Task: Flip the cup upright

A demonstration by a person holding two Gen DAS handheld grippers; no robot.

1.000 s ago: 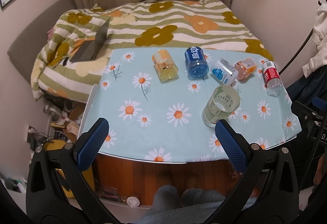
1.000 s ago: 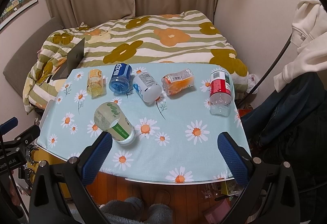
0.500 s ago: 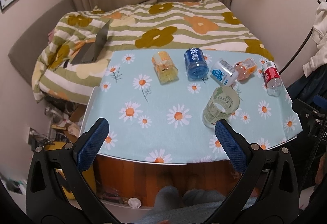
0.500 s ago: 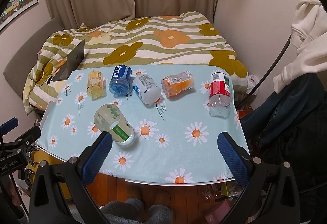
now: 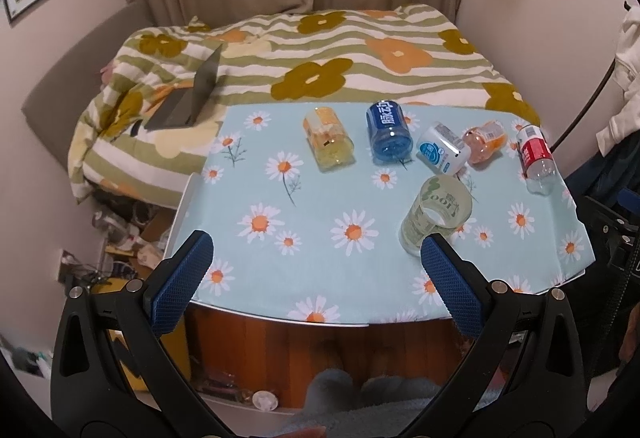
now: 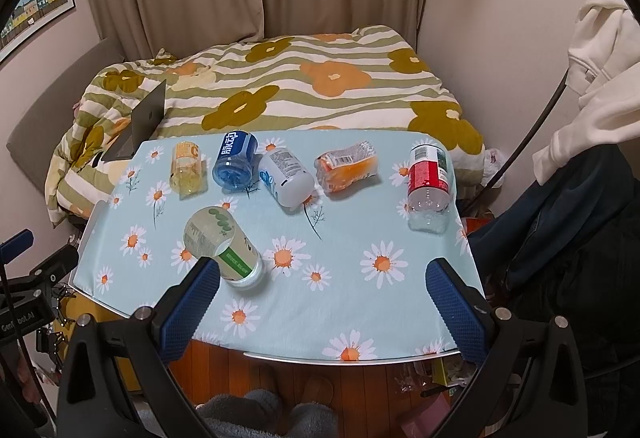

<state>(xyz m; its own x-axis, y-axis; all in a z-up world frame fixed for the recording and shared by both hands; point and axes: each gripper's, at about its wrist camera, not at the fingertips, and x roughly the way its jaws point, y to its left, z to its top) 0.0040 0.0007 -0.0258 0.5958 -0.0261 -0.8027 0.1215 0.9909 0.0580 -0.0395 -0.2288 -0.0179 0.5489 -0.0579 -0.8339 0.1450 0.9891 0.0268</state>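
A pale green see-through cup stands on end on the daisy tablecloth, near the front edge; it looks mouth down. Behind it a row of cups lies on its side: yellow, blue, white, orange, and a clear one with a red label. My left gripper hangs open before the table's front edge, its right finger just in front of the green cup. My right gripper is open too and holds nothing.
A bed with a flowered, striped quilt lies beyond the table, with an open laptop on its left side. Clothes hang at the right. Clutter sits on the floor at the left. A person's grey slippers show below.
Both views have drifted very slightly, so the table sits a little lower in frame. Nothing on the table has moved and both grippers stay open.
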